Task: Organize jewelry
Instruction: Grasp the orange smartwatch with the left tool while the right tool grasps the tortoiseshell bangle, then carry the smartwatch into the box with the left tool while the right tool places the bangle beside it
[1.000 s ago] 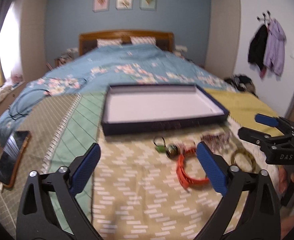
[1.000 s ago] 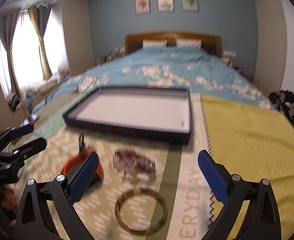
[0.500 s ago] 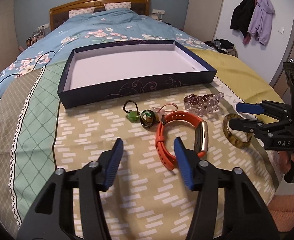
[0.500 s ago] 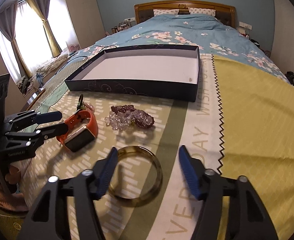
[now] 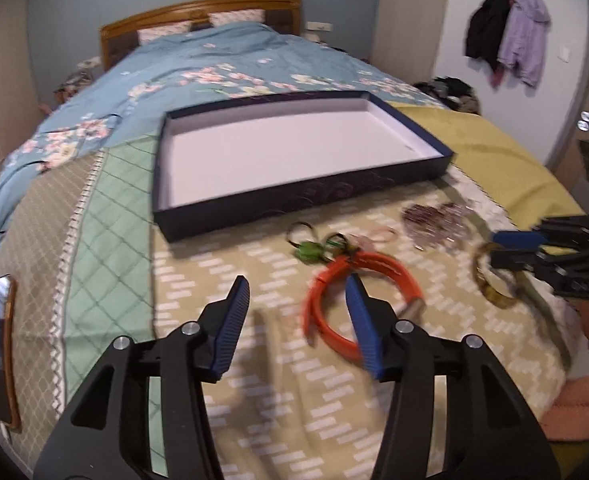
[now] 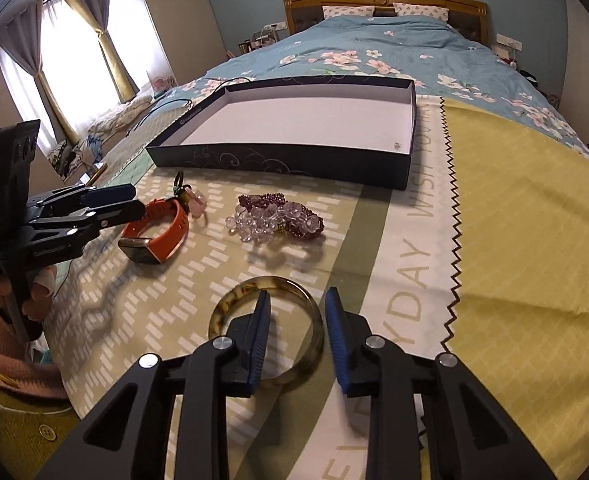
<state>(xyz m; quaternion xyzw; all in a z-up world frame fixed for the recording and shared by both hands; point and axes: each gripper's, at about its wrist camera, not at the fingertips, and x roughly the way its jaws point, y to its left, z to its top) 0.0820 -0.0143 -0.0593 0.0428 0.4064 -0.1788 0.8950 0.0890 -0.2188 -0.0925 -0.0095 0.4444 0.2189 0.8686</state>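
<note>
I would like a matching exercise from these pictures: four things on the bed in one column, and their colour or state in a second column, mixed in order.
Things:
1. watch
2. bangle
3. box
4. bead bracelets

Colour or state:
A. nothing inside, white floor, dark blue walls
B. amber ring, its rim between the right gripper's pads
C. orange strap, lying beside the left gripper's tips
D. heaped together, clear and dark red

Right pairs: 1-C, 2-B, 3-A, 4-D
</note>
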